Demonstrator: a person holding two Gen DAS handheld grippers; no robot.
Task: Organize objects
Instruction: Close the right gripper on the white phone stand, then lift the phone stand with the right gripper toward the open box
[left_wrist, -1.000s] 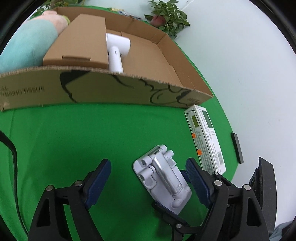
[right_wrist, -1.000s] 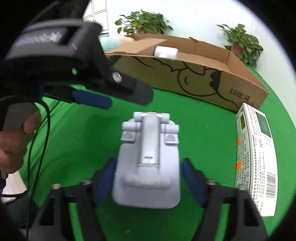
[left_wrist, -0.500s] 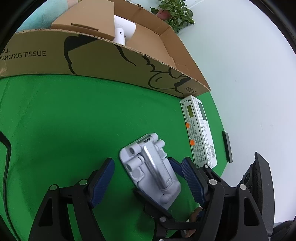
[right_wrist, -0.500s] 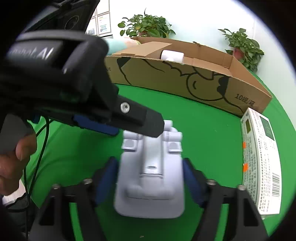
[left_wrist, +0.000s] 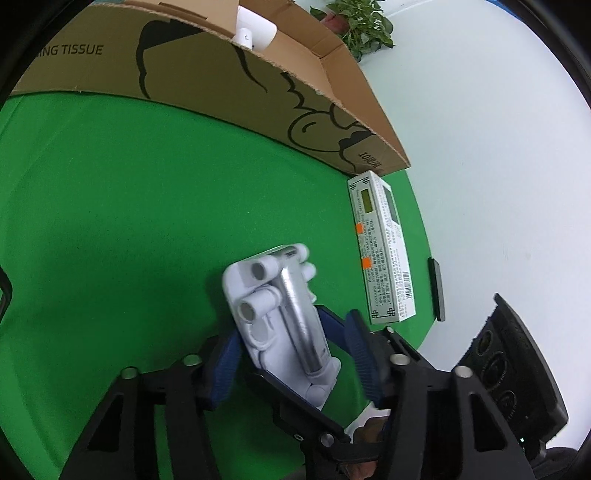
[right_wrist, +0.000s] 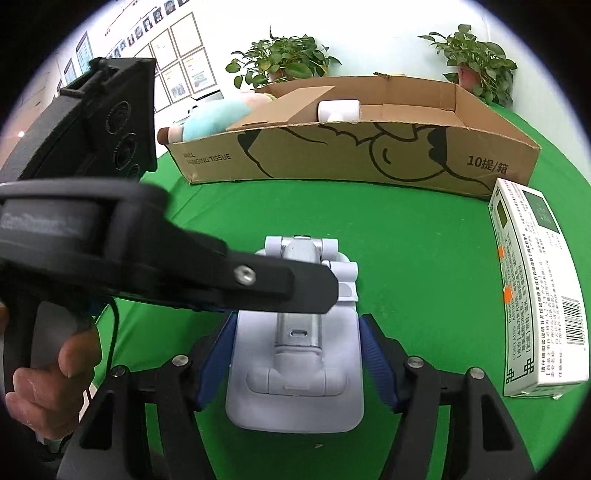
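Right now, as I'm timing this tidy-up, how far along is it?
Done: a white device and small carton sit in the cardboard box. In hand: the right gripper holds the phone stand; the left gripper has just been closing its jaws around it. To go: the stand and the medicine box on the green cloth.

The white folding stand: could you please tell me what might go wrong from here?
The left tongs have just been closing with the stand between them, while the right tongs grip it. Their fingers overlap, so one pad may pinch the other tool instead of the stand. Two grips at different angles could also twist it loose.
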